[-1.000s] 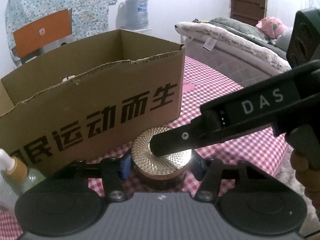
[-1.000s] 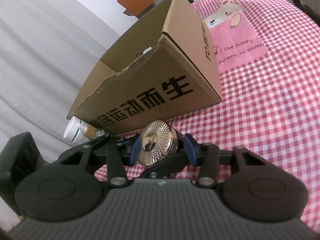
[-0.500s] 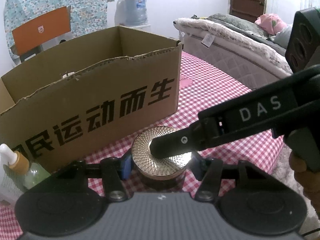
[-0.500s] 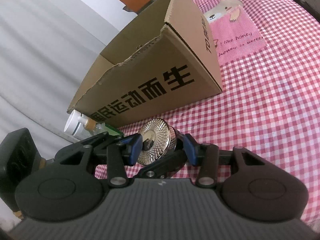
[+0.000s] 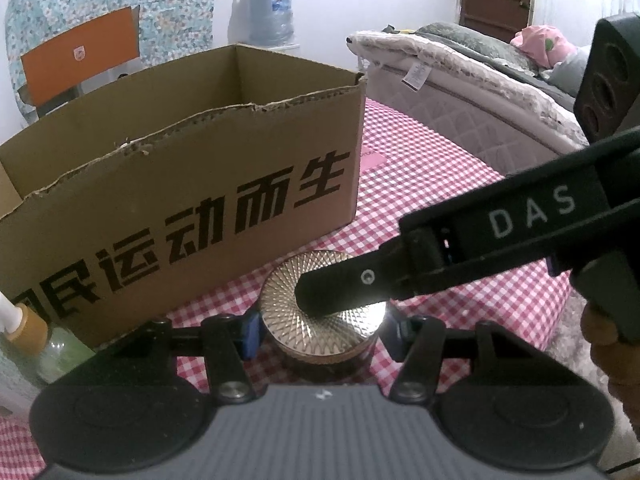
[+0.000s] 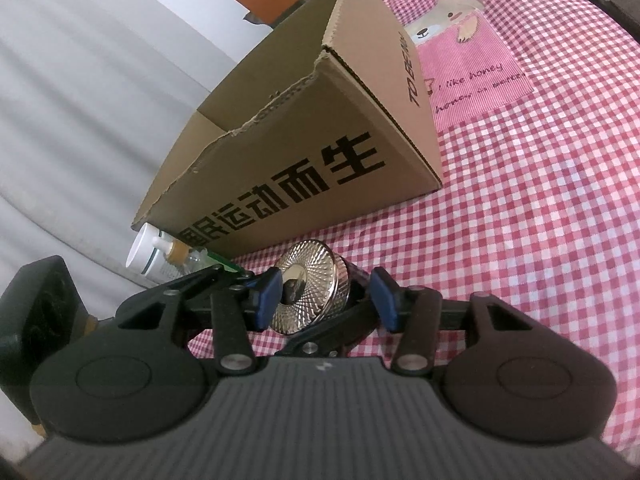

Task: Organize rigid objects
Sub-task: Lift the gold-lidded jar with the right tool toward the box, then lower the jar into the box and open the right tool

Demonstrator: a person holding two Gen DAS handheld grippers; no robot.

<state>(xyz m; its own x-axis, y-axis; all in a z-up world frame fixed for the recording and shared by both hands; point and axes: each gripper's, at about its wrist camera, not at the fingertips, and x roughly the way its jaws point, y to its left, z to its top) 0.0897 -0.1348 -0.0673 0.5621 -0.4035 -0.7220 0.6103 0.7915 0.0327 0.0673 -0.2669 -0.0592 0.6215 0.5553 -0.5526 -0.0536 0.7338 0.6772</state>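
A round jar with a gold patterned lid [image 5: 320, 320] hangs just above the red checked cloth [image 5: 440, 184], in front of the open cardboard box [image 5: 180, 184]. My left gripper [image 5: 322, 334] is shut on the jar's body from both sides. From the right, one black finger of the right gripper [image 5: 340, 284] lies across the lid. In the right wrist view the jar [image 6: 308, 292] sits sideways between the blue pads of my right gripper [image 6: 328, 300]. These jaws are opening, and the right pad stands clear of the jar's base.
A pump bottle [image 5: 24, 320] stands at the box's left corner, also seen as a bottle [image 6: 160, 256] beside the box [image 6: 304, 152]. A bed [image 5: 460, 92] lies beyond the cloth. A person's hand [image 5: 612, 360] holds the right gripper's handle.
The right gripper's pads have spread slightly apart around the jar. The left gripper keeps its hold and neither hand has shifted.
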